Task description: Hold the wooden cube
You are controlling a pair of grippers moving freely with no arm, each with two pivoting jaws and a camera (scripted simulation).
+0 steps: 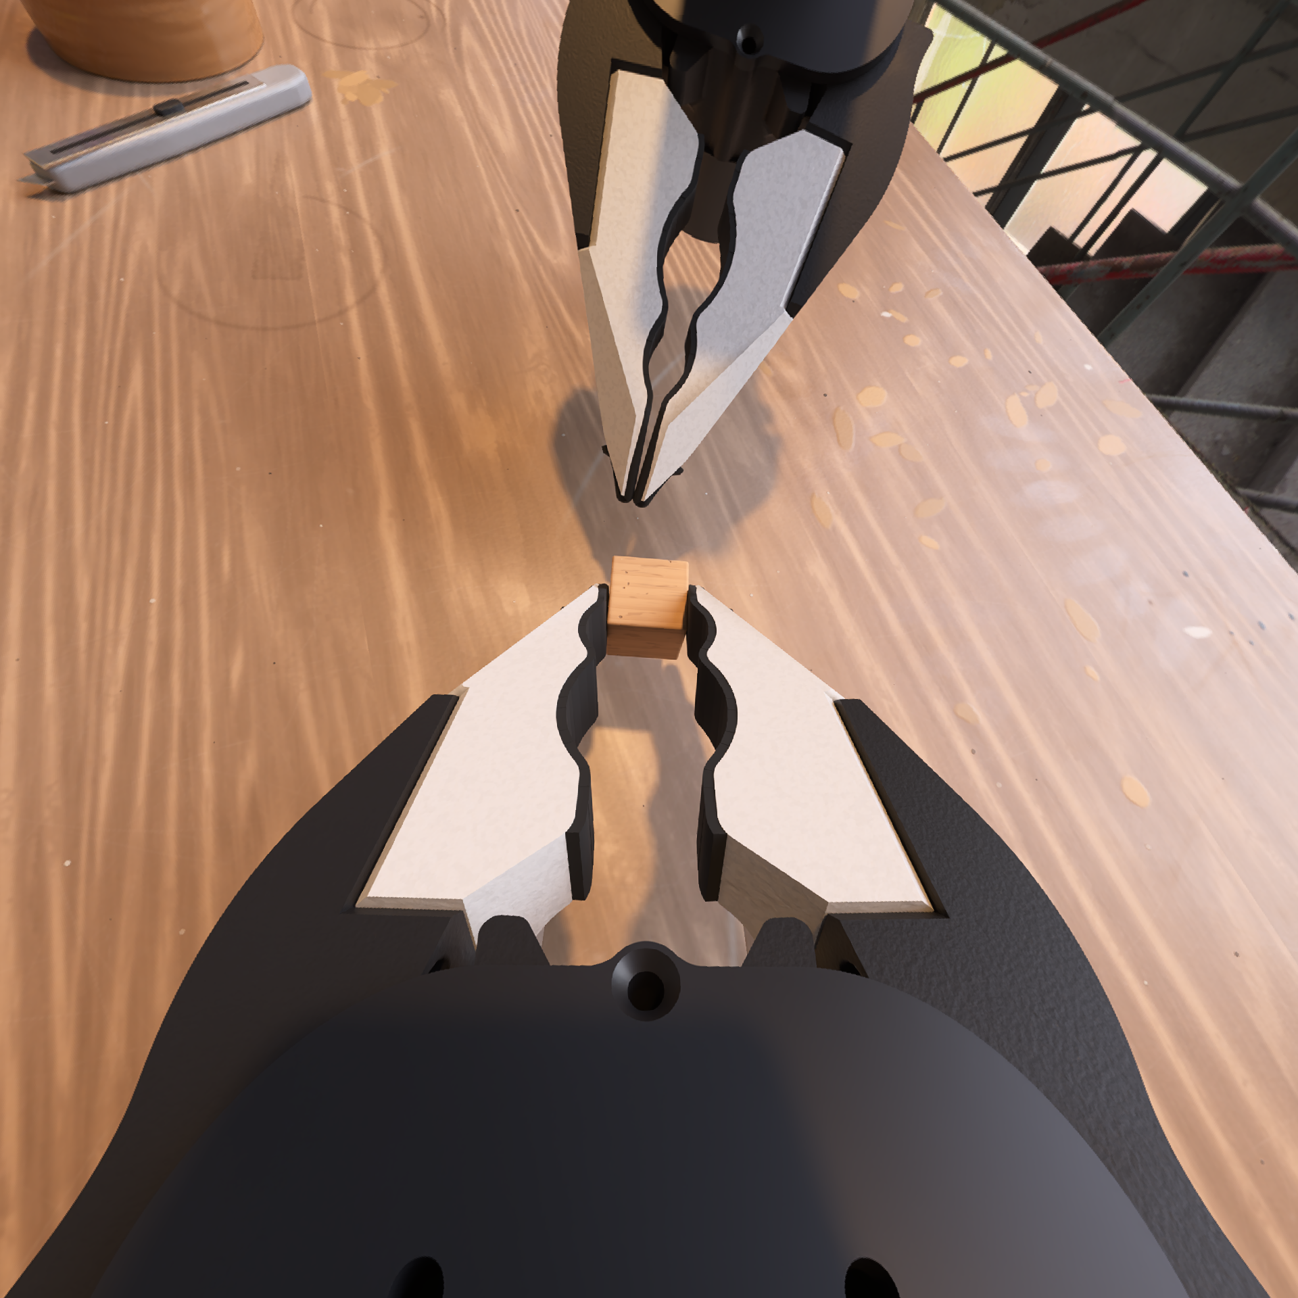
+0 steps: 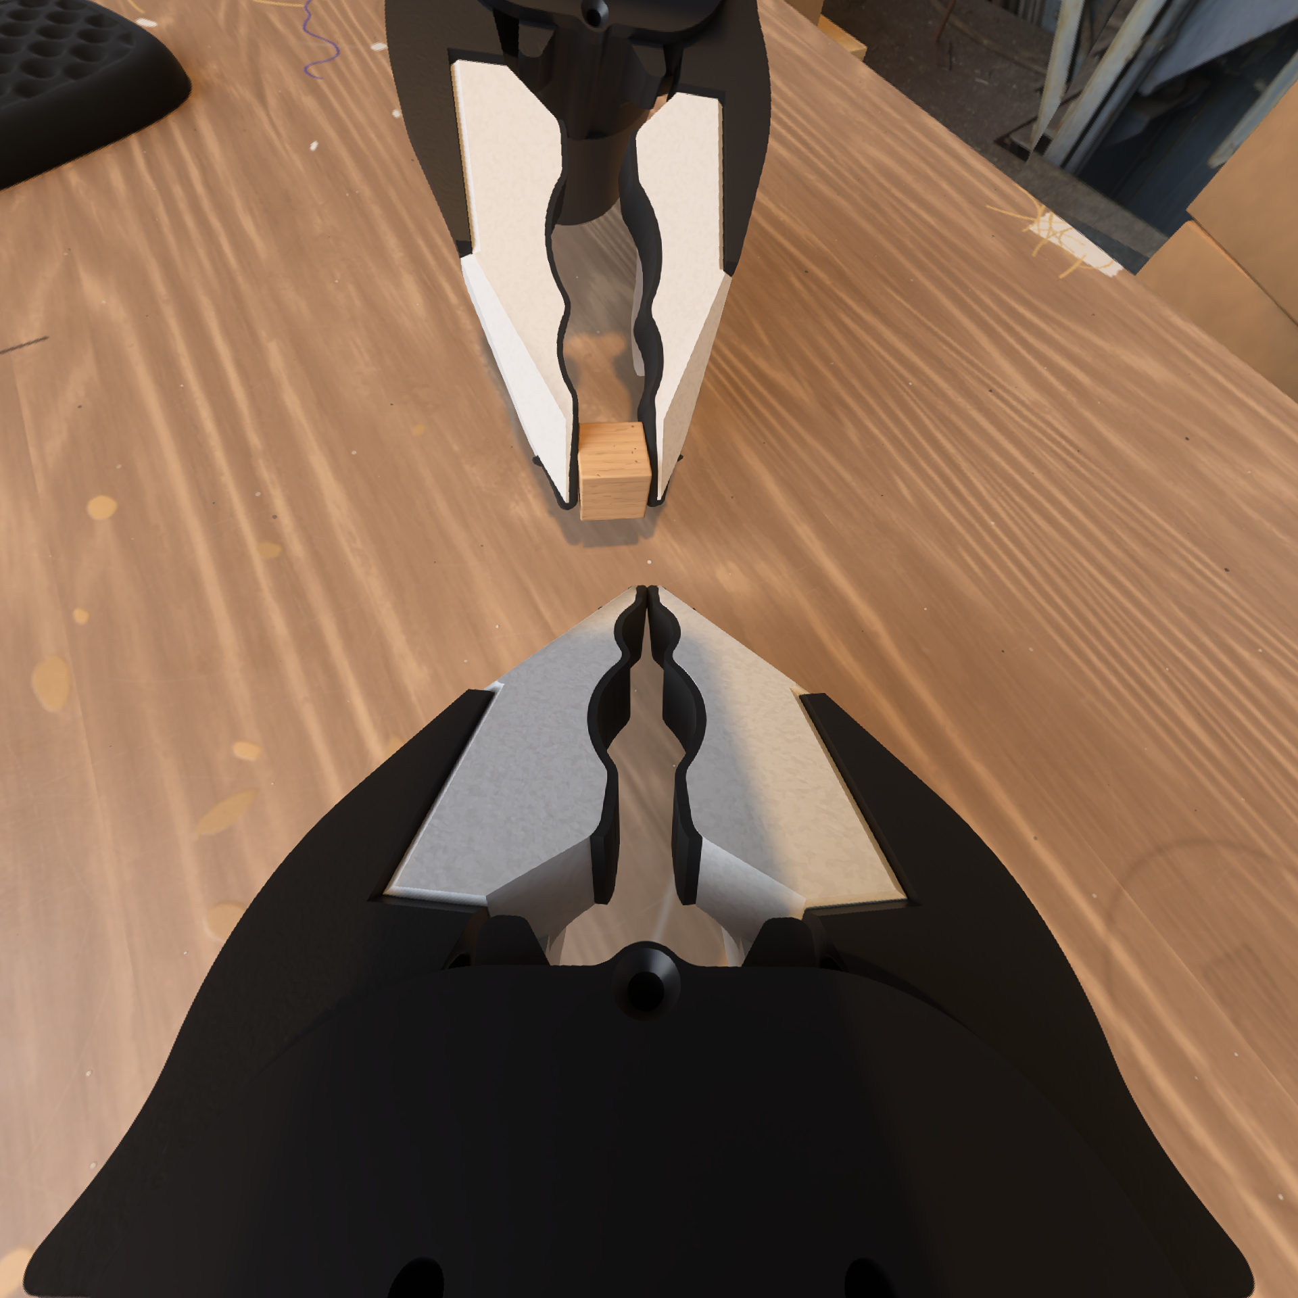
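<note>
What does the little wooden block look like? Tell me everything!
The wooden cube is small and light tan, with fine grain lines and slightly rounded edges. It looks like plain, smooth wood, unmarked and whole. It sits square between the fingertips of the left tool, whose dark pads press its two opposite sides. It is low over the wooden table; whether it rests on it is unclear. The right tool points at it, shut, not touching.

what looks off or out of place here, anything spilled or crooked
Nothing serious. The wooden cube sits square between the left gripper fingertips; the right gripper is shut and empty. Only pale flecks are scattered on the table.
</note>
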